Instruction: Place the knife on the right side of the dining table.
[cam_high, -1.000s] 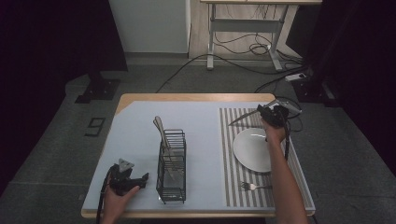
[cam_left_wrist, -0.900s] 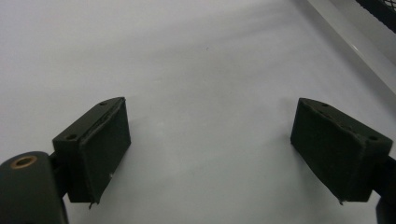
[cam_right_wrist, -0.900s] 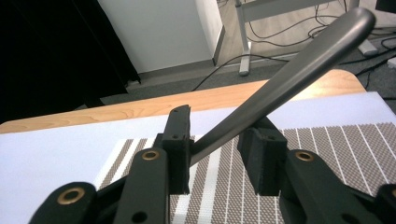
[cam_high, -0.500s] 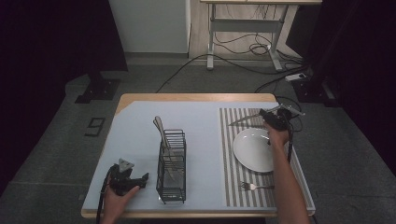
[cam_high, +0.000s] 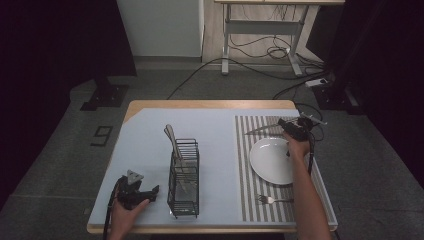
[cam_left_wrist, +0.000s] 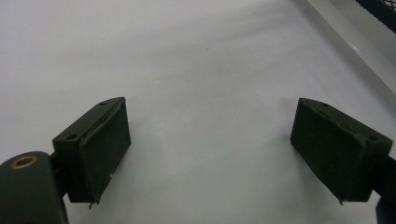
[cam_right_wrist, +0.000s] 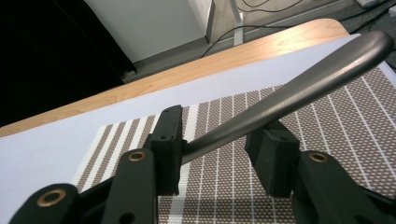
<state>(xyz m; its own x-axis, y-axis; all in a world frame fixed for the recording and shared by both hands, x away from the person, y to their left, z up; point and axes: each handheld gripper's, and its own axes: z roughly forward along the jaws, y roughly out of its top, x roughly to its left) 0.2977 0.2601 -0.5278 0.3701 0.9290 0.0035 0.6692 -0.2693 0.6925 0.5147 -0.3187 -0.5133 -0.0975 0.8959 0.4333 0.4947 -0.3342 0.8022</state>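
Right gripper (cam_high: 286, 127) grasps a knife (cam_right_wrist: 299, 88) above the striped placemat (cam_high: 248, 170); left gripper (cam_left_wrist: 210, 154) released, idle. Next, probably: lay knife beside plate (cam_high: 272, 161).

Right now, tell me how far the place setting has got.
Done, it seems: a plate on the striped placemat and a fork in front of it. In hand: the right claw is shut on a metal utensil handle, held behind the plate. Left: at least one more utensil stands in the wire caddy; the left claw rests open on the table.
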